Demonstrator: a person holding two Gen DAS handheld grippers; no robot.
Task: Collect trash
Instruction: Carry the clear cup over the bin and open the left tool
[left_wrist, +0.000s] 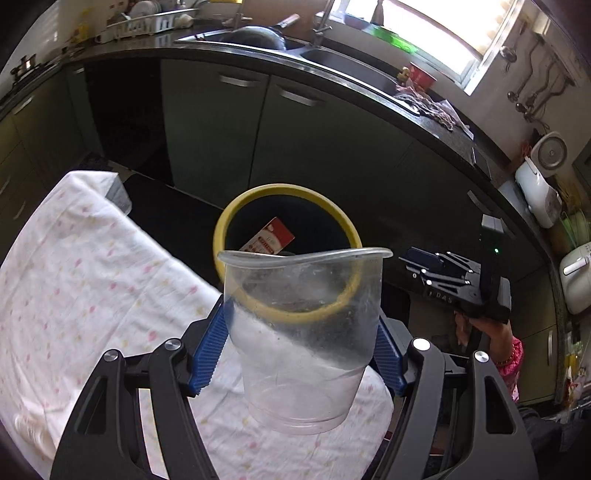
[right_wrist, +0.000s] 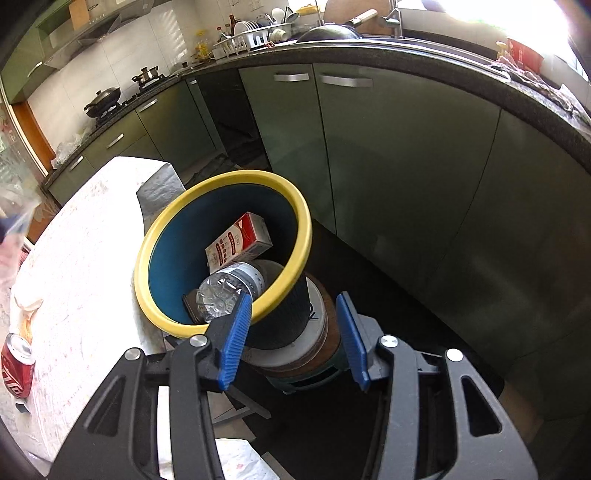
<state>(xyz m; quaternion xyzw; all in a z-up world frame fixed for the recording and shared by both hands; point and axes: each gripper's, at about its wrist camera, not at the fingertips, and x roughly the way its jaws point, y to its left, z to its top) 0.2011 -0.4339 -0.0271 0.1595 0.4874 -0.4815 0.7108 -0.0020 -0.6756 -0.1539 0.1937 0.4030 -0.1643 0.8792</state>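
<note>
My left gripper (left_wrist: 303, 332) is shut on a clear plastic cup (left_wrist: 303, 332), held upright above the table edge, in front of the yellow-rimmed bin (left_wrist: 236, 210). A red and white carton (left_wrist: 271, 236) lies in the bin. In the right wrist view the bin (right_wrist: 299, 206) also holds the carton (right_wrist: 240, 242) and a clear plastic bottle (right_wrist: 225, 291). My right gripper (right_wrist: 293, 325) is open and empty, just over the bin's near rim. It also shows at the right of the left wrist view (left_wrist: 443, 269). A red soda can (right_wrist: 16, 363) stands on the table at far left.
The table wears a white patterned cloth (left_wrist: 85, 280). The bin stands on a stool (right_wrist: 306, 354) between the table and green kitchen cabinets (right_wrist: 406, 166). A dark counter with a sink (left_wrist: 332, 62) runs behind.
</note>
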